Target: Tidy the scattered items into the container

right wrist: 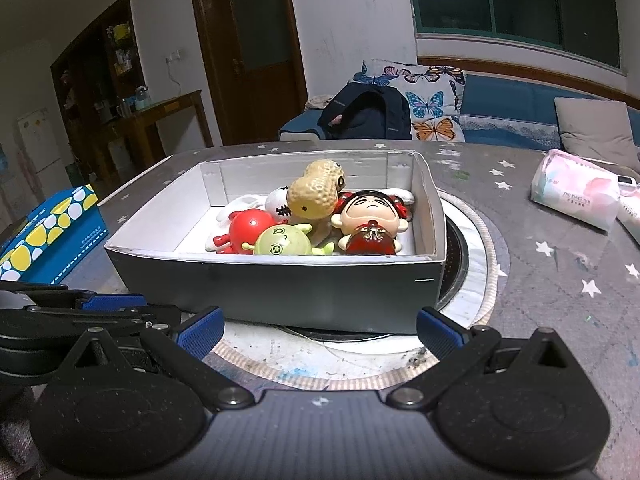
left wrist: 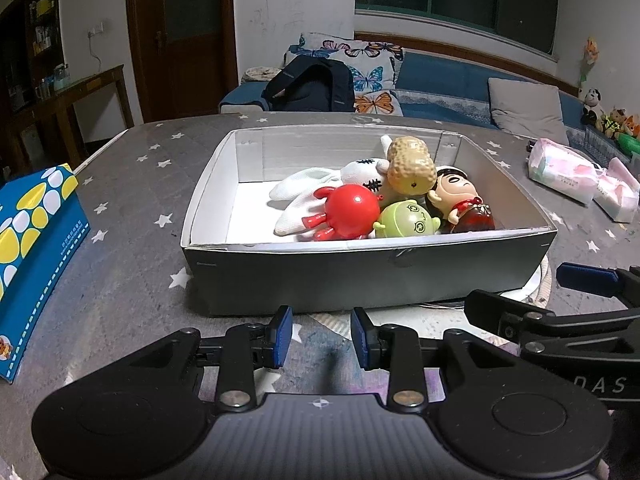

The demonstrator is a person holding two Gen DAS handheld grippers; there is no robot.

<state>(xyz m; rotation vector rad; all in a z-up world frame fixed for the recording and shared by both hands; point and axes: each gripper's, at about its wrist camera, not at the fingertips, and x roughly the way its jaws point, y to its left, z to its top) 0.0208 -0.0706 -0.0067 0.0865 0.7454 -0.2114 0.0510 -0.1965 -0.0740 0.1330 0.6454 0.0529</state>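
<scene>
The grey box point(left wrist: 304, 280) sat mid-table, with the peanut toy point(left wrist: 412, 168), red toy point(left wrist: 352, 210), green toy point(left wrist: 406, 220) and doll point(left wrist: 460, 196) piled at its 3 o'clock end. At 6 o'clock, the left gripper point(left wrist: 320, 338) was narrow and empty, the right gripper point(right wrist: 318, 330) wide and empty.

Open grey cardboard box point(left wrist: 360, 276) point(right wrist: 280, 288), white inside, sits on star-print tablecloth, right end over round inset ring.

All toys inside, bunched toward right half; left part of floor bare.

- White plush point(left wrist: 304, 196) point(right wrist: 276, 202): lies flat, black stitch marks, under others.
- Peanut figure point(left wrist: 410, 166) point(right wrist: 316, 192): tan, on top, leans on plush.
- Red round figure point(left wrist: 348, 212) point(right wrist: 246, 230): on its side, near front wall.
- Green round figure point(left wrist: 406, 220) point(right wrist: 284, 240): face printed, touches red one.
- Doll point(left wrist: 460, 200) point(right wrist: 372, 220): black hair, red dress, on back, against right wall.
</scene>
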